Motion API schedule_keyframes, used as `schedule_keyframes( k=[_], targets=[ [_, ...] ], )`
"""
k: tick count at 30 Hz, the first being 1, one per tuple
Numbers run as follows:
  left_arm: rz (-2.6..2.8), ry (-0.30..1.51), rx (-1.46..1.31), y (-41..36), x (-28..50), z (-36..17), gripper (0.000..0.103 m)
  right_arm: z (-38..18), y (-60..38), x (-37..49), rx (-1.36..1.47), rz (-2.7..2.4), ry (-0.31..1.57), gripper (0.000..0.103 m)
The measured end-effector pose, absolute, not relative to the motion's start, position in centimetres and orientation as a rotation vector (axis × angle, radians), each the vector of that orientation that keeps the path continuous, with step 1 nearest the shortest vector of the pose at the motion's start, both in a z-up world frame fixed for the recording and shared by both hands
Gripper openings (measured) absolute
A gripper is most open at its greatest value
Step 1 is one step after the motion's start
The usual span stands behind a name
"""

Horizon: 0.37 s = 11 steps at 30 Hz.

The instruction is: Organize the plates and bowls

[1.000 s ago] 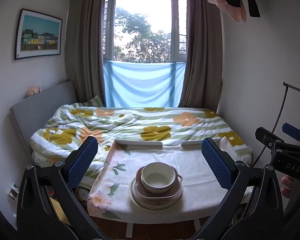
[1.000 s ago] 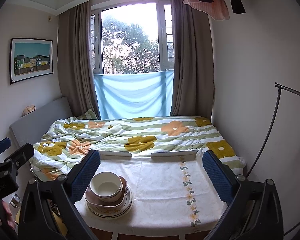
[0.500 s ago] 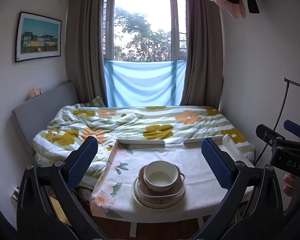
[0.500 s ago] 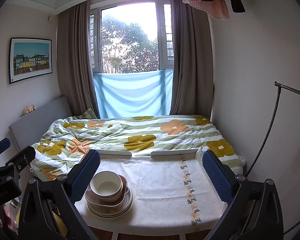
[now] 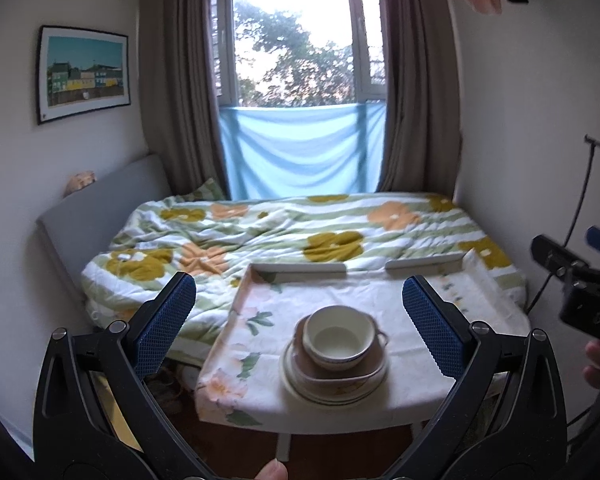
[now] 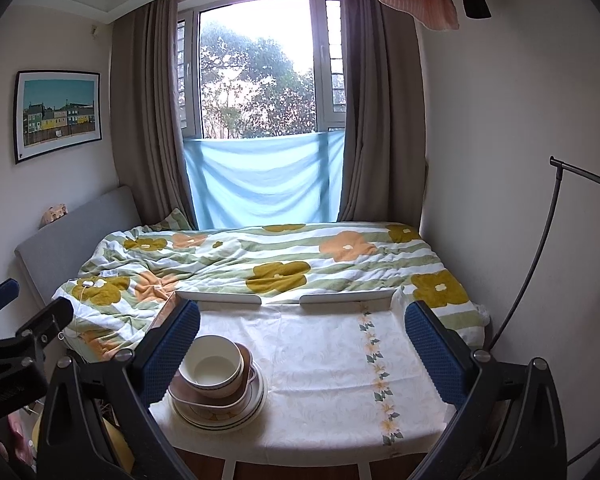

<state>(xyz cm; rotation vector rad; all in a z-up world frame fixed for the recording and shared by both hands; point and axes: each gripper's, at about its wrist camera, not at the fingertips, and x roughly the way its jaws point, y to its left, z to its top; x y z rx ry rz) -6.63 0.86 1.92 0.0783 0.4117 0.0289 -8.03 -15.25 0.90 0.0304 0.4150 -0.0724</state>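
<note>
Since a second ago our left gripper (image 5: pixel 299 300) has drifted a little leftward and nearer, so the stacked dishes sit slightly right of centre between its blue pads, while our right gripper (image 6: pixel 302 334) has barely shifted. Both grippers stand wide apart and hold nothing. We see the white bowl (image 5: pixel 339 337) nested in a brown handled dish (image 5: pixel 374 370), which rests on a cream plate (image 5: pixel 296 386); the pile lies near the front edge of the table (image 6: pixel 320 360), on its left half in the right wrist view. We judge the stacking already done, and the grippers held back above the table's near edge to clear it. A floral tablecloth (image 5: pixel 260 320) covers the table, which stands against a bed with a flowered quilt (image 6: pixel 260 256). Beyond are a window (image 6: pixel 256 68) with brown curtains (image 6: pixel 148 120), a blue cloth (image 6: pixel 260 176) across its lower part, and a framed picture (image 6: pixel 58 114) on the left wall.
</note>
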Motion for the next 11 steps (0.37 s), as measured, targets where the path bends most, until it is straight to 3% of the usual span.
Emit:
schedule_keyframes(
  k=[11],
  targets=[
    [0.017, 0.392, 0.057, 1.68, -6.54, 1.46, 0.103, 0.69, -15.03, -7.72, 0.034, -0.076, 0.435, 0.102]
  ],
)
